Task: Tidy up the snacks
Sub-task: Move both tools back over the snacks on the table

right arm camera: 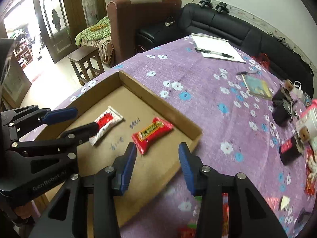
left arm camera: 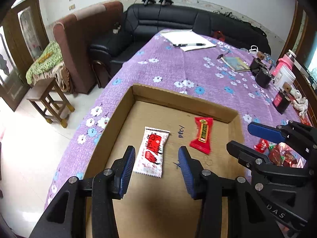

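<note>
A white snack packet (left arm camera: 151, 151) and a red one (left arm camera: 202, 135) lie in a cardboard tray (left arm camera: 186, 99) on the tabletop (left arm camera: 178, 65), each below an empty, part-open hand-held gripper: left (left arm camera: 156, 158), right (right arm camera: 157, 152).

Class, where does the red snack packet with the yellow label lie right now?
The red snack packet with the yellow label lies flat inside the shallow cardboard tray, right of the white-and-red snack packet in the left wrist view.
</note>
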Available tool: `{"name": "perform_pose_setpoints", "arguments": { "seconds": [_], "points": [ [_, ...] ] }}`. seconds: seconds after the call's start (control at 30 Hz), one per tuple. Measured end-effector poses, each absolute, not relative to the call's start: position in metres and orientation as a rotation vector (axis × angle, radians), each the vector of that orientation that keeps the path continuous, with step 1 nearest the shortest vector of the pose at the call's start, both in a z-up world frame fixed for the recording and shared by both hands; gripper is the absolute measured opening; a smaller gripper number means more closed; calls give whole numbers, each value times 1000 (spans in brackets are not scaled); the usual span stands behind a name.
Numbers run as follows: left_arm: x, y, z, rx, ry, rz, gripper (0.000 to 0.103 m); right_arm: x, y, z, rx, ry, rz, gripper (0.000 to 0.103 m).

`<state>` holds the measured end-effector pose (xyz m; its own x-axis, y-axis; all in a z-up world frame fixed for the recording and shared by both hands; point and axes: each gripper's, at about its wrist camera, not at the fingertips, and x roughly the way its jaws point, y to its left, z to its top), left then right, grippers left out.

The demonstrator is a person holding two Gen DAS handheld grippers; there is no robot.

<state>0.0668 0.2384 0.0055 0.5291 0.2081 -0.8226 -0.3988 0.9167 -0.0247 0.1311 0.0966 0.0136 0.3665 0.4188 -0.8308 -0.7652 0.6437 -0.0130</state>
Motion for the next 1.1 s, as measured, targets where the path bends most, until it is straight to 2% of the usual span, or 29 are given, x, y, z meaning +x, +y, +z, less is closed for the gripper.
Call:
{"name": "perform_pose_setpoints", "arguments": {
  "seconds": [0.07,0.17,0.5,0.57,0.63,0.77,0.87,0.93,1.1],
  "points": [
    [61,228,9,-210,929,367,48,126,86,15,-423,908,795,45],
    [51,205,15,-188,894,357,48,113,62,19,-408,891,786,54],
    [33,126,19,-169,867,262,48,87,-29,23,-317,891,746,56],
    [32,110,19,-160,866,241,48,82,-48,21,-294,898,739,59],
    [31,90,17,-144,868,212,48,78,-70,18,-279,904,715,66],
    [31,59,14,-115,866,190,58,72,-108,12,-255,900,665,67],
    [30,38,10,-105,858,166,58,65,-131,8,-239,896,638,68],
    [31,26,6,-87,865,154,58,61,-143,4,-237,891,616,73],
    [36,15,-11,-87,917,154,59,62,-172,-16,-207,928,570,73]
  ]
}}
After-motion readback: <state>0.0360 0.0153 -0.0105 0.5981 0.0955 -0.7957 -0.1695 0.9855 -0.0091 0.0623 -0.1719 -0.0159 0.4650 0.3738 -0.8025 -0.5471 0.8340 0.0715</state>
